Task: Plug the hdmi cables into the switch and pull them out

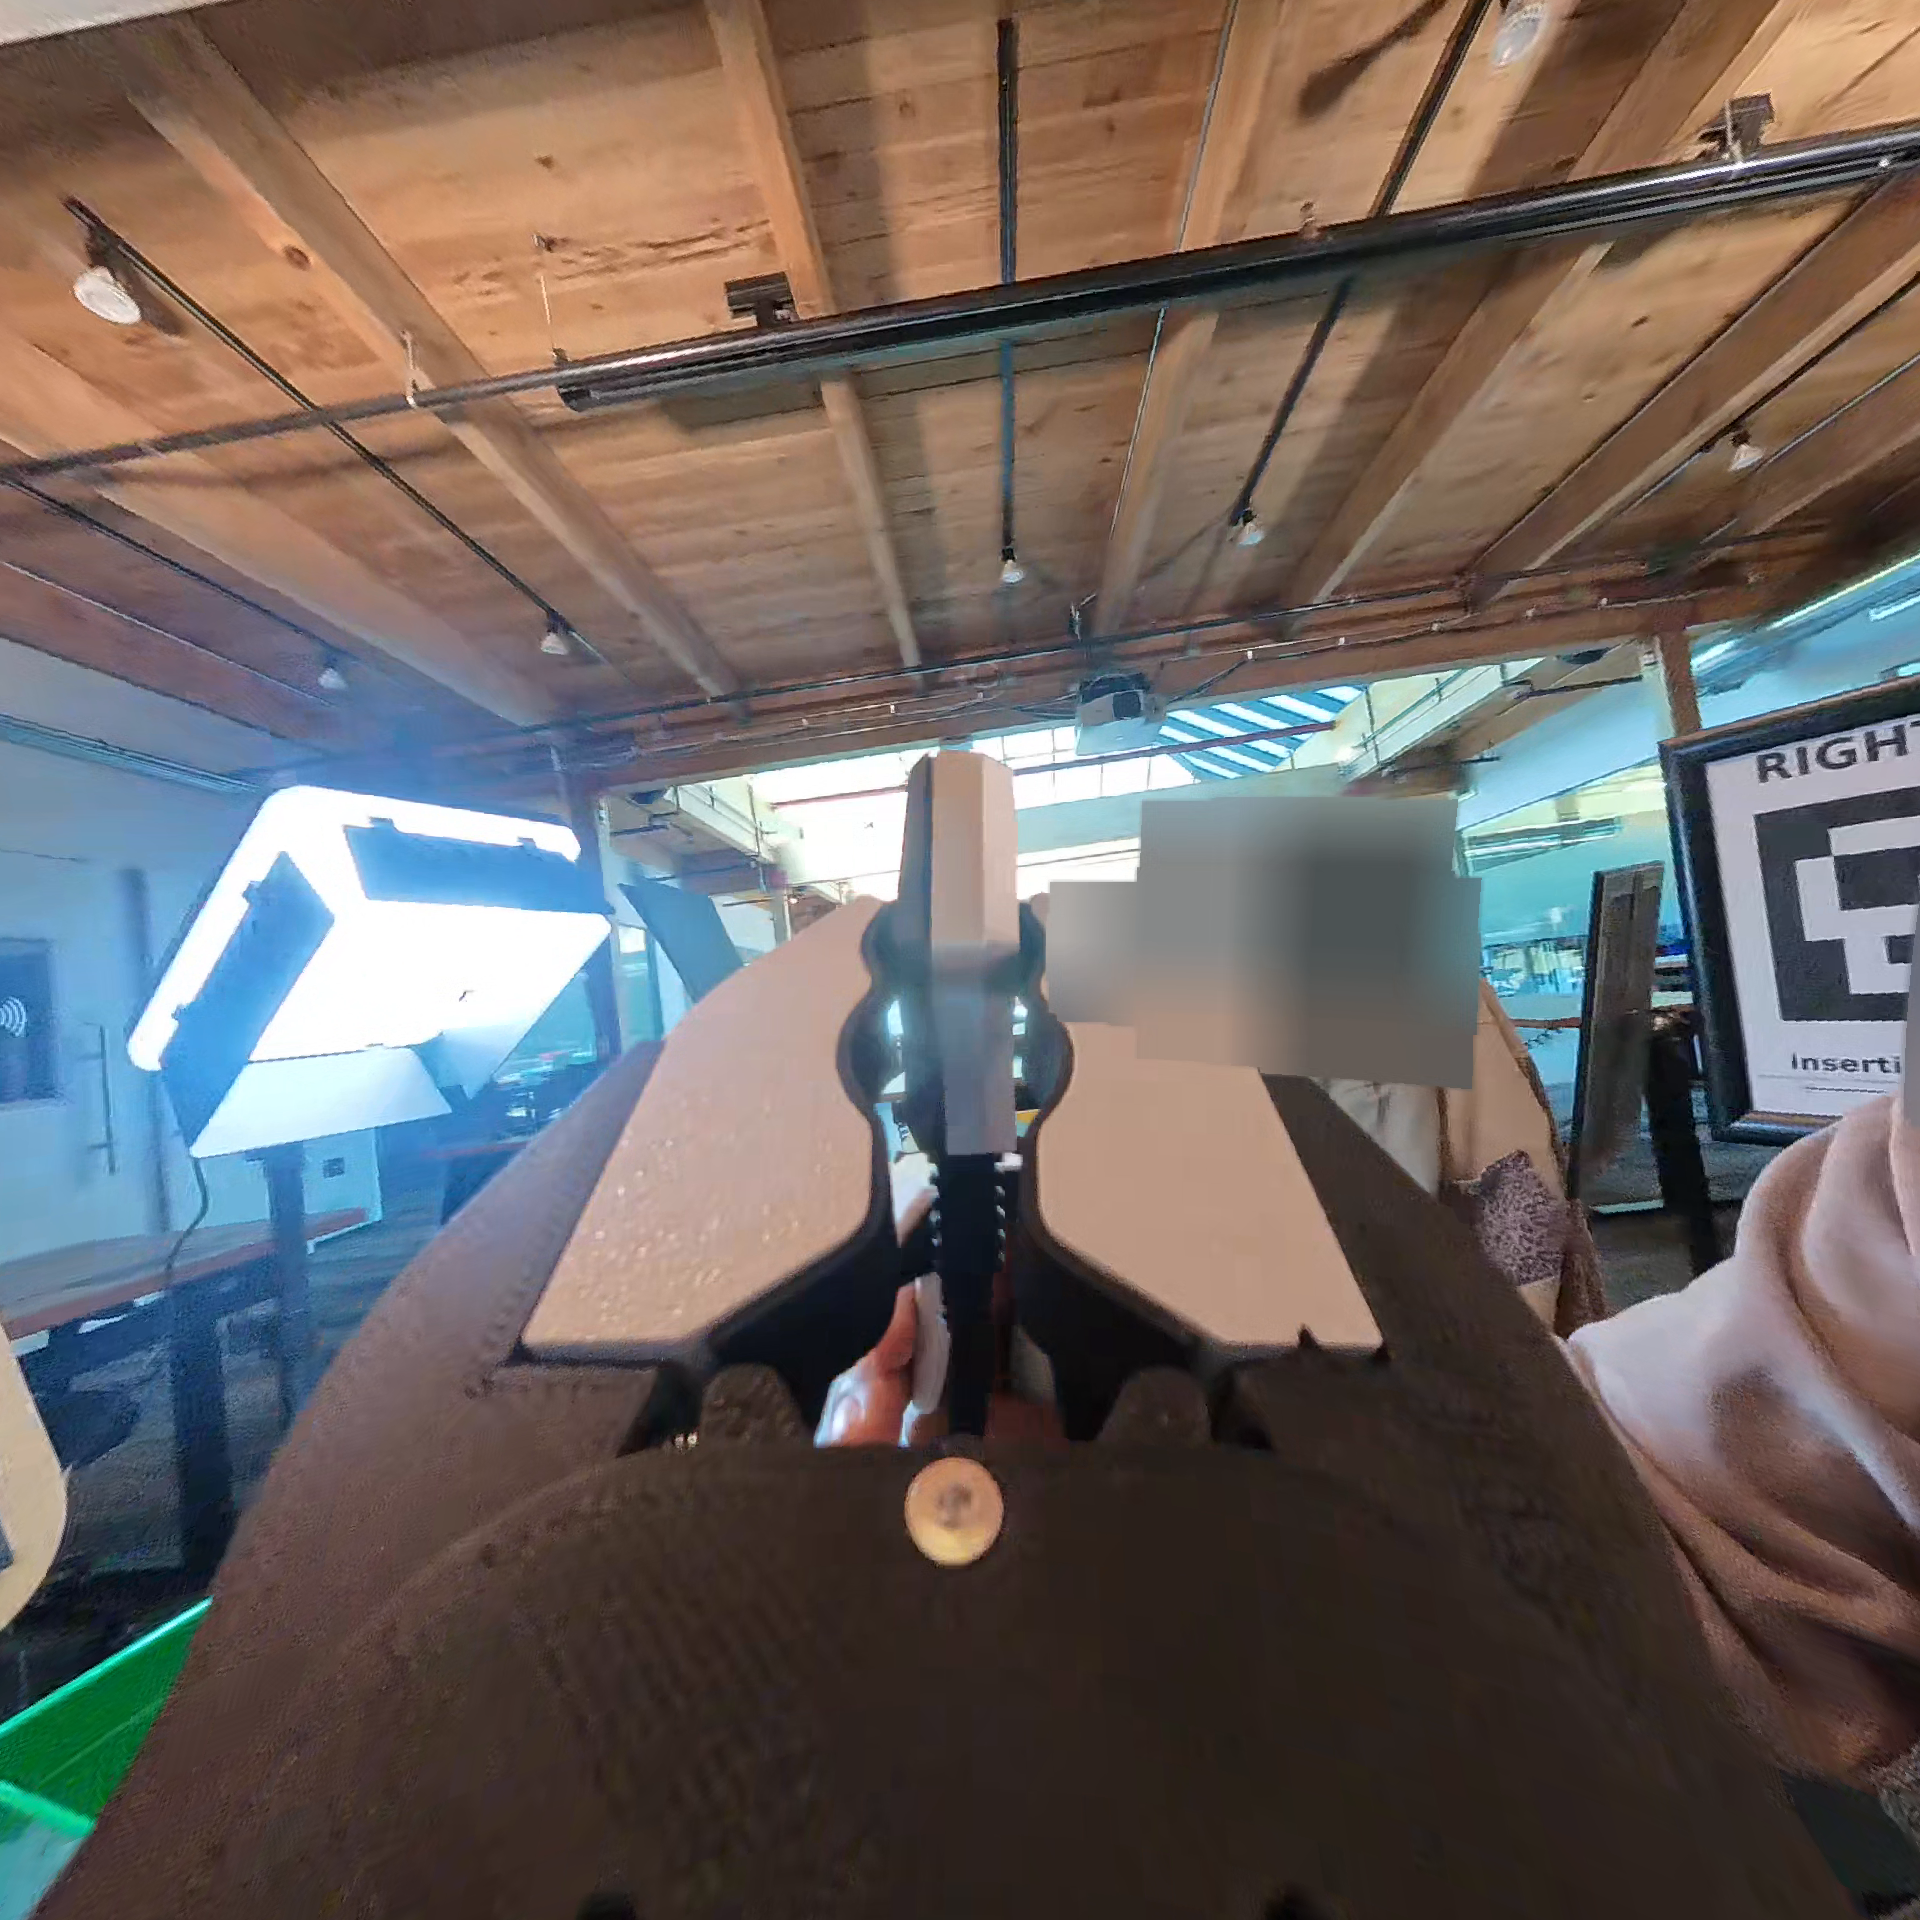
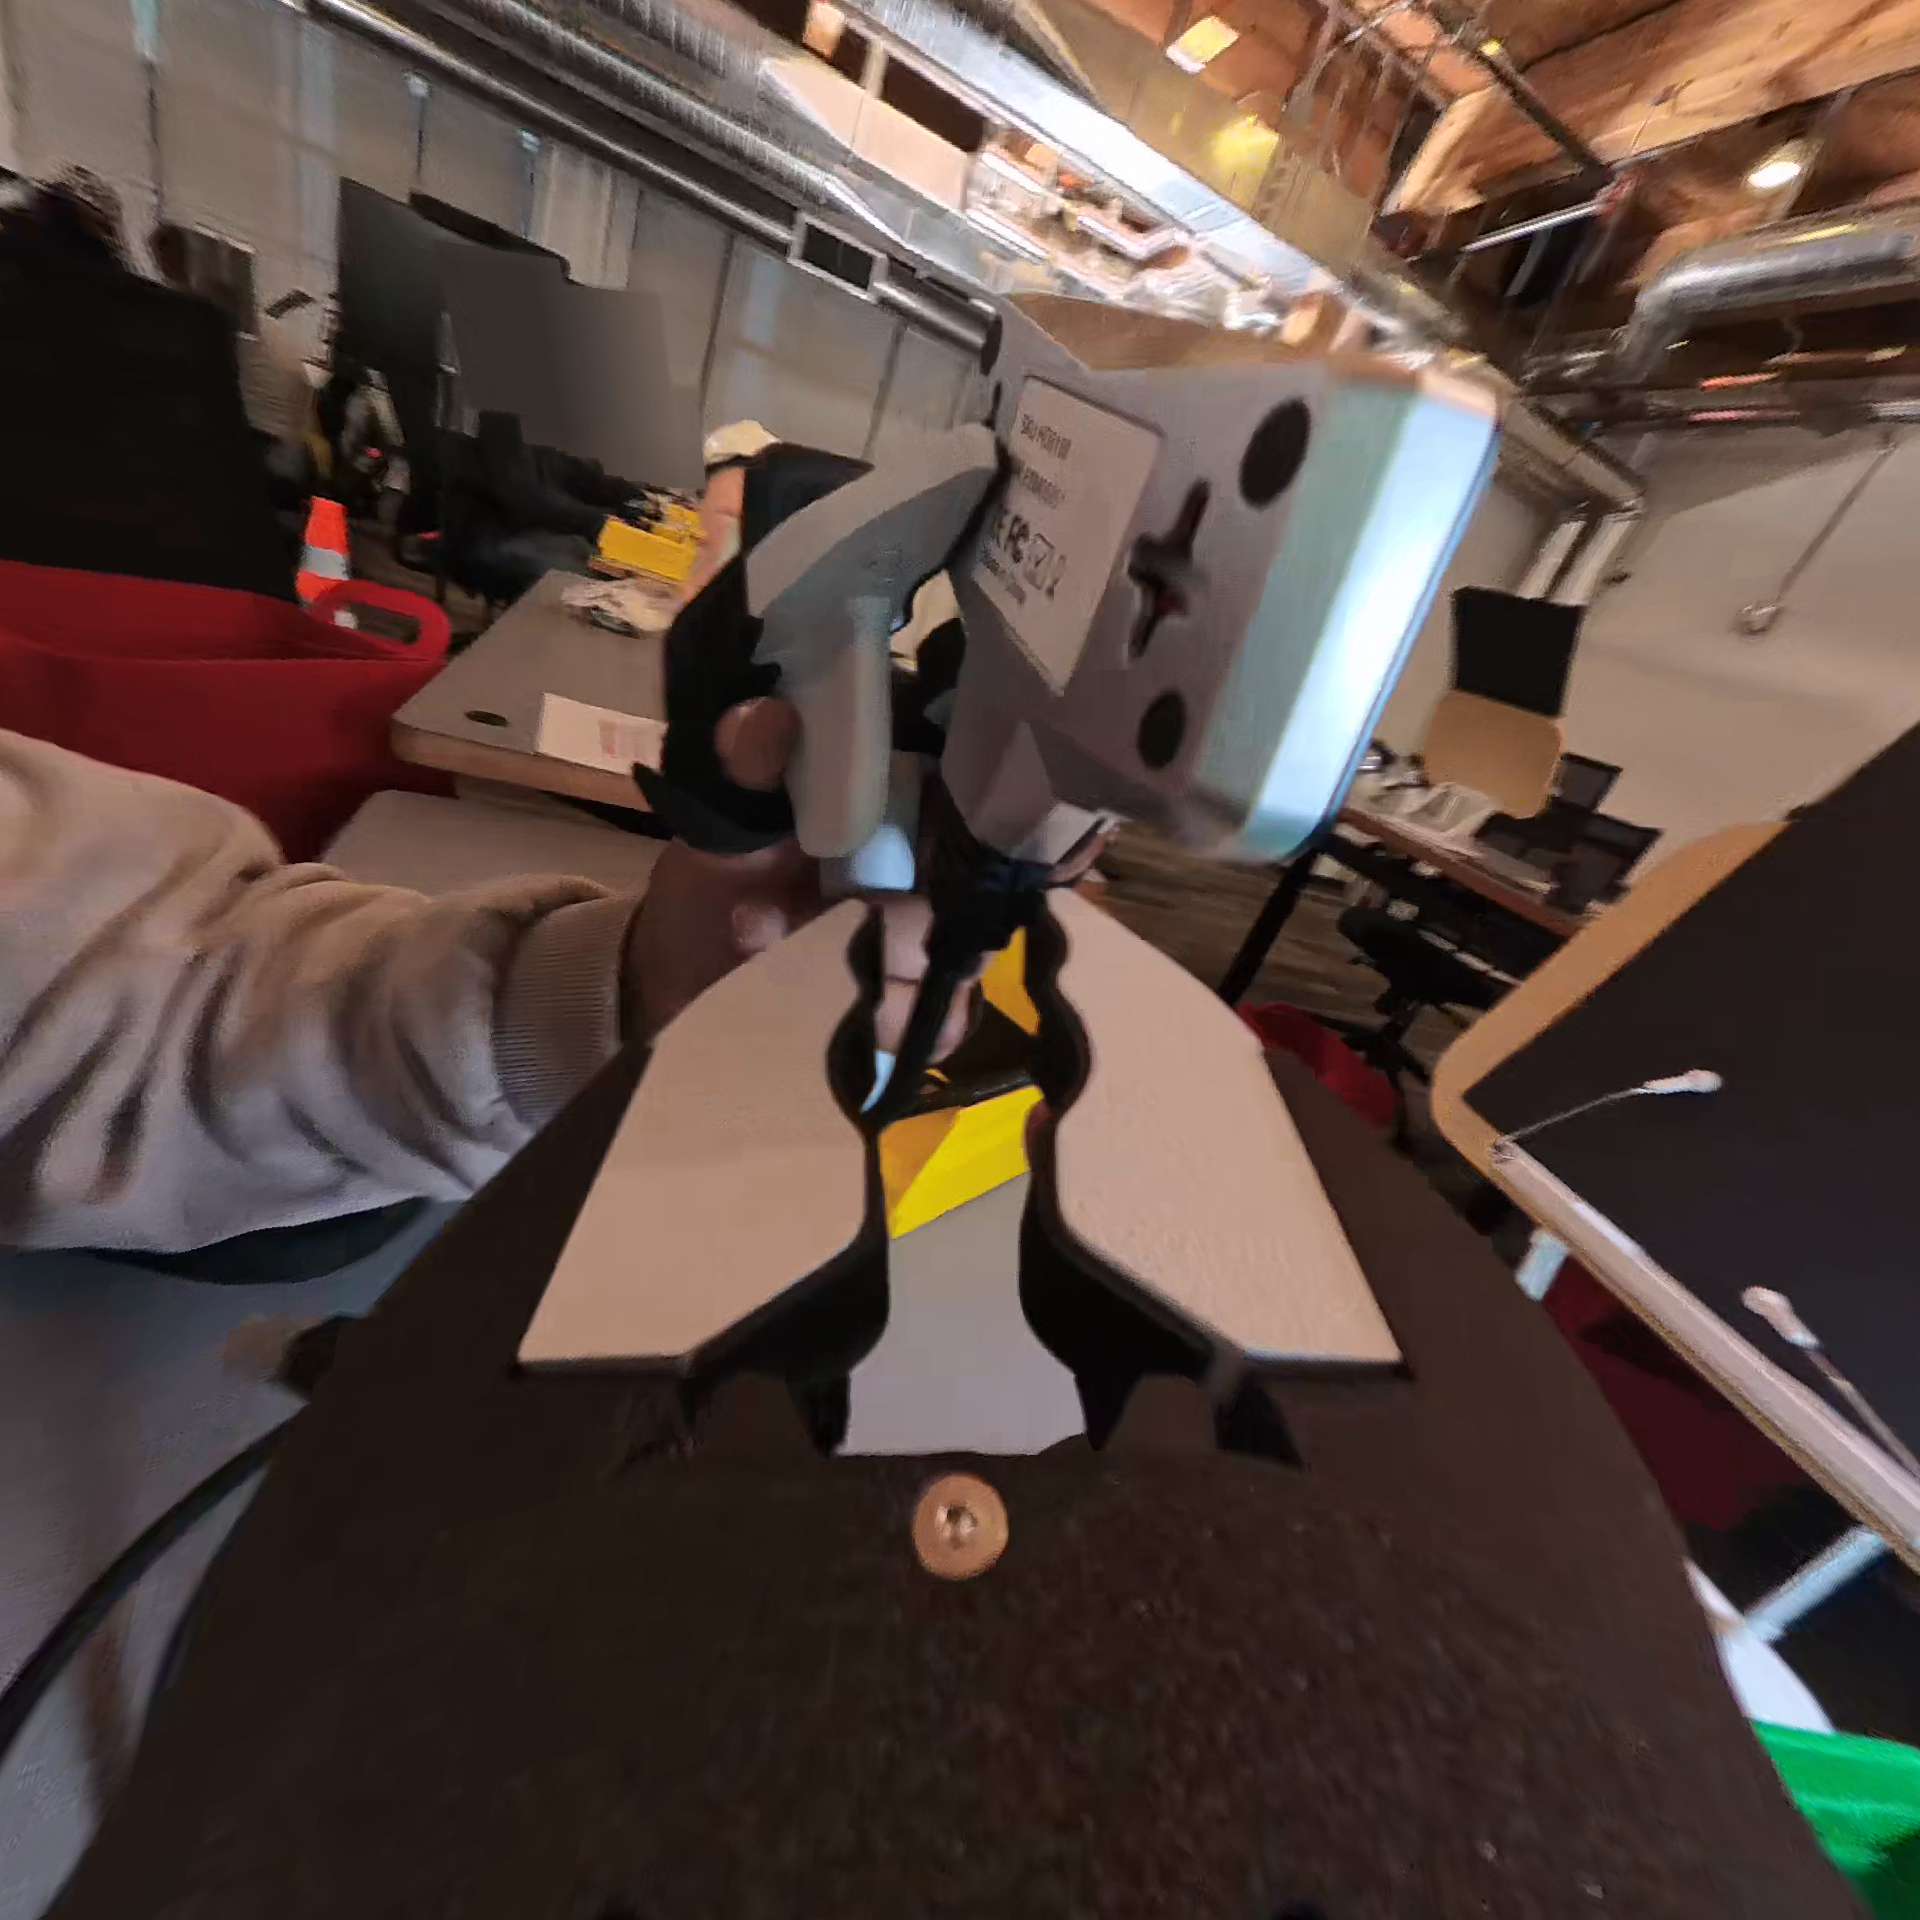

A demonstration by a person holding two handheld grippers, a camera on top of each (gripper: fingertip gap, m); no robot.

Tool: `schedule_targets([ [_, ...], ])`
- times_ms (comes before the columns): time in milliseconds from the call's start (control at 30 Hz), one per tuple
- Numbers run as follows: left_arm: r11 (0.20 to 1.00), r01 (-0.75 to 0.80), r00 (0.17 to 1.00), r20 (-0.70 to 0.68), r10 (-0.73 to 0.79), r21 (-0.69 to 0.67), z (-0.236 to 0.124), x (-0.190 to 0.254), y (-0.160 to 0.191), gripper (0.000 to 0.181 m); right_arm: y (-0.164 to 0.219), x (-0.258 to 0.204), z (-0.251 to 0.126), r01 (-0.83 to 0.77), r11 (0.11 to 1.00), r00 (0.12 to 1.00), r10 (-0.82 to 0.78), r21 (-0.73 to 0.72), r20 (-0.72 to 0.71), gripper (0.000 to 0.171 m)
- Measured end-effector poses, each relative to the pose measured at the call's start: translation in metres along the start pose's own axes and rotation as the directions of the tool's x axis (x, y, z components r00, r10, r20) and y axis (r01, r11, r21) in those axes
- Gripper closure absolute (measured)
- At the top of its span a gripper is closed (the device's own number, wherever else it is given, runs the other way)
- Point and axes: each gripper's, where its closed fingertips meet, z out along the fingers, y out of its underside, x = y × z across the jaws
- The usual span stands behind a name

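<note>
Left gripper [image 1: 951,997] fingers clamped on silver switch [image 1: 961,914], held aloft; right gripper [image 2: 961,997] nearly closed around black cable [image 2: 935,997]. Switch rigid, light; cable limp — grip plug body.

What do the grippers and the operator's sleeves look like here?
Both handheld grippers share one build: a dark brown, grainy 3D-printed body, two pale grey flat fingers with scalloped black inner edges, and a brass screw at the centre. The person wears a light beige ribbed knit sleeve.
</note>
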Motion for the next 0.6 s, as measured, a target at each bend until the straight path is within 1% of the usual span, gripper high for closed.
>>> schedule_targets([
  [33,1.000,0.010,1.000,-0.007,-0.010,0.002,-0.001,-0.001,0.001,0.161,0.003,0.005,0.002,0.034,0.999,0.999,-0.035,-0.016,-0.042,0.152],
  [167,0.995,-0.017,0.999,-0.031,0.014,-0.095,-0.008,-0.008,0.008,0.158,0.007,0.014,-0.009,0.024,0.997,0.999,-0.027,-0.073,-0.043,0.157],
  [233,0.983,-0.038,0.999,-0.024,0.034,-0.177,-0.009,-0.012,0.012,0.156,0.010,0.020,-0.014,0.050,0.993,0.996,-0.057,-0.111,-0.063,0.158],
  [333,0.945,-0.095,0.995,-0.006,0.098,-0.312,-0.014,-0.017,0.018,0.152,0.014,0.025,-0.021,0.091,0.980,0.991,-0.106,-0.180,-0.078,0.158],
  [400,0.907,-0.149,0.986,0.006,0.165,-0.394,-0.018,-0.020,0.020,0.151,0.015,0.028,-0.025,0.136,0.967,0.984,-0.158,-0.214,-0.087,0.158],
  [467,0.849,-0.222,0.967,0.002,0.254,-0.479,-0.023,-0.022,0.022,0.152,0.018,0.028,-0.030,0.170,0.949,0.977,-0.197,-0.266,-0.078,0.159],
  [600,0.703,-0.395,0.882,-0.031,0.470,-0.591,-0.031,-0.022,0.016,0.157,0.025,0.032,-0.043,0.233,0.892,0.958,-0.279,-0.387,-0.065,0.159],
])
